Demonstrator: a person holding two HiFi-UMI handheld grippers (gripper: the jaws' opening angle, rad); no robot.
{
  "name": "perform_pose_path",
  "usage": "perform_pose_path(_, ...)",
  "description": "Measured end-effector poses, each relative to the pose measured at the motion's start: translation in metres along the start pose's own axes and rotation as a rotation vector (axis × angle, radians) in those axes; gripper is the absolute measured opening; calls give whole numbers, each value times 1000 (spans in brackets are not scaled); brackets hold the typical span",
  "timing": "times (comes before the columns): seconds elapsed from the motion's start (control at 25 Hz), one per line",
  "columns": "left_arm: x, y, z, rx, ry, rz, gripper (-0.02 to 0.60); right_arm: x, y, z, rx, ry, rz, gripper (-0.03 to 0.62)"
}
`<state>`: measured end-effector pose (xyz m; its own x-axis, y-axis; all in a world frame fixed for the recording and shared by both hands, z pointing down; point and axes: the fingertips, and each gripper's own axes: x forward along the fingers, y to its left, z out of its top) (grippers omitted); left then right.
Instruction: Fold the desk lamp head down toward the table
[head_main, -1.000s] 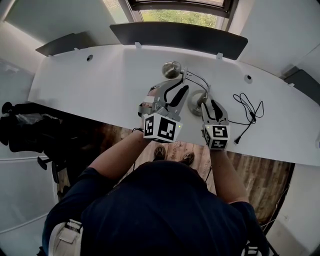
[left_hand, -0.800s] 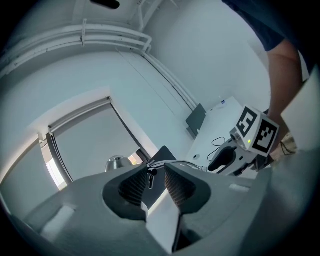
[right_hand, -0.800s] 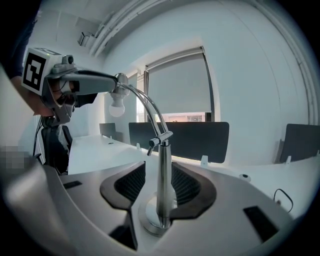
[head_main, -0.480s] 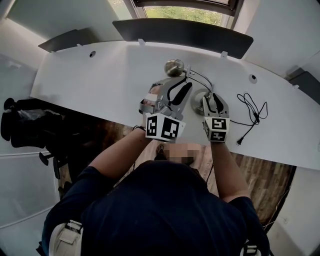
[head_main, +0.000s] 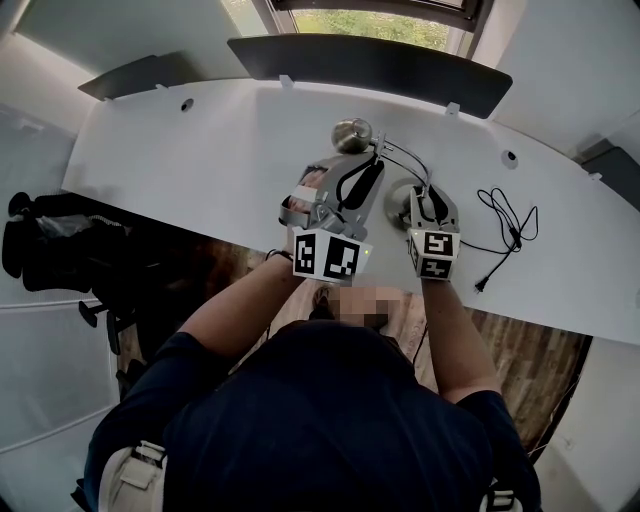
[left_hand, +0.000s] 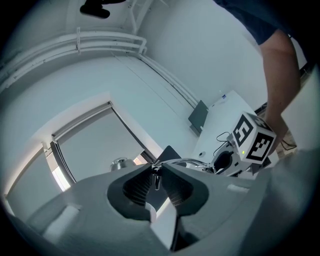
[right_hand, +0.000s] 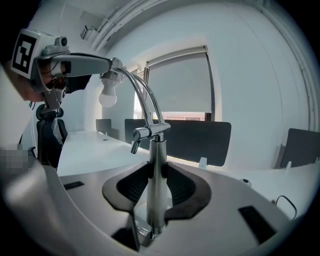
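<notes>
A chrome desk lamp stands on the white table (head_main: 200, 160); its round base (head_main: 397, 203) and domed head (head_main: 351, 133) show from above. My left gripper (head_main: 372, 168) has just been closing and is shut on the thin curved lamp arm (left_hand: 156, 179), near the head (left_hand: 120, 163). My right gripper (head_main: 430, 198) has also just been closing. Its pads press both sides of the upright lamp post (right_hand: 159, 165), low down near the base. In the right gripper view the bare bulb (right_hand: 108, 95) hangs below the left gripper (right_hand: 75, 62).
A black power cable (head_main: 500, 225) lies coiled on the table to the right of the lamp. A dark divider panel (head_main: 370, 65) runs along the table's back edge under a window. A black chair (head_main: 50, 250) stands on the left beside the table.
My right gripper has moved a little forward and down onto the lamp post. The left gripper stays at the lamp arm, with its jaws narrower.
</notes>
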<state>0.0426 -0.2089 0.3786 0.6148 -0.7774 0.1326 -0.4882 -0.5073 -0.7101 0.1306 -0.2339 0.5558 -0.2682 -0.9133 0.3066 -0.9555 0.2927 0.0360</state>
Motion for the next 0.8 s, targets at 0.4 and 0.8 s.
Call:
perform_pose_path(0.4, 0, 1, -14, -97, 3, 11, 52, 0, -2, 1, -3, 11, 6, 120)
perform_pose_path(0.8, -3, 0, -48, -325, -6, 29, 52, 1, -2, 2, -3, 13, 9, 120)
